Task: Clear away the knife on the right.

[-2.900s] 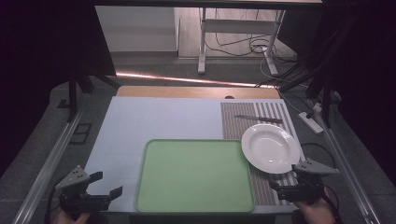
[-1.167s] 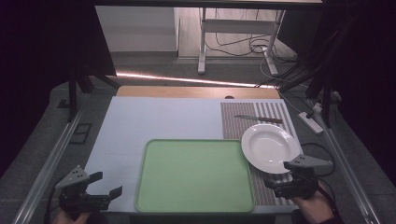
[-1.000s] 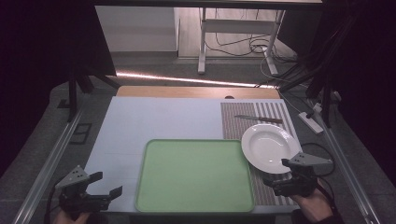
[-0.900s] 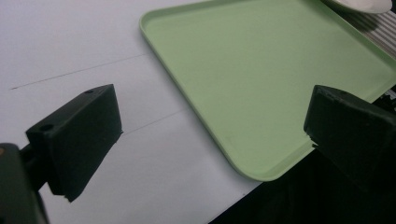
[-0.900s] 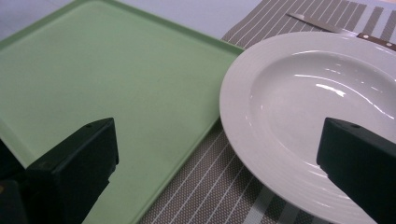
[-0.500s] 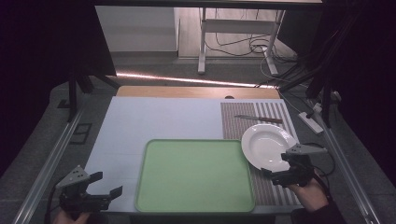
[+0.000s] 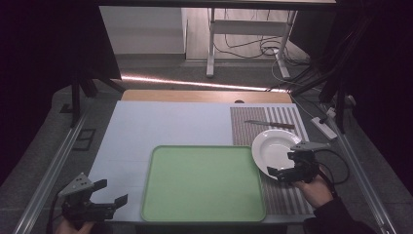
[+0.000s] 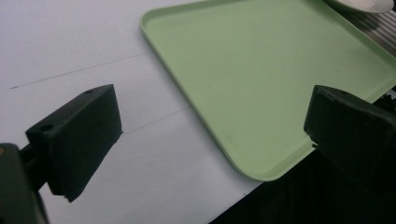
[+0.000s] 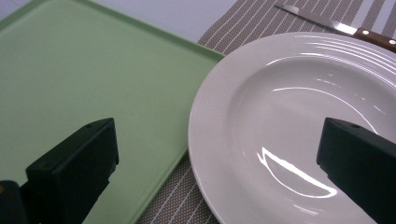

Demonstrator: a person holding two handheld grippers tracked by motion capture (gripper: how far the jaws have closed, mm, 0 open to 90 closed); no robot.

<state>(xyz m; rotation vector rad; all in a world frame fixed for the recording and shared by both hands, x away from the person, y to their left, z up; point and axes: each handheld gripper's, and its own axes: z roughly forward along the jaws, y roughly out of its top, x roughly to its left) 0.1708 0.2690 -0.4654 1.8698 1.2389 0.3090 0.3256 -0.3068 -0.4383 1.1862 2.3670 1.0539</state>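
Right gripper view: white plate (image 9: pixel 299 126) is sitting upright, bowl facing up, on the striped placemat (image 9: pixel 243 28), its rim just beside the green tray (image 9: pixel 93 79). Round, so no long axis. Judged stiff, glazed, slippery and breakable; the raised near rim is looking like the best hold. Right gripper (image 7: pixel 287 171) is hovering at that rim, jaws spread wide, gripping nothing. Knife (image 9: pixel 336 27) is lying beyond. Left gripper (image 7: pixel 108 192) is waiting open near the tray's corner.
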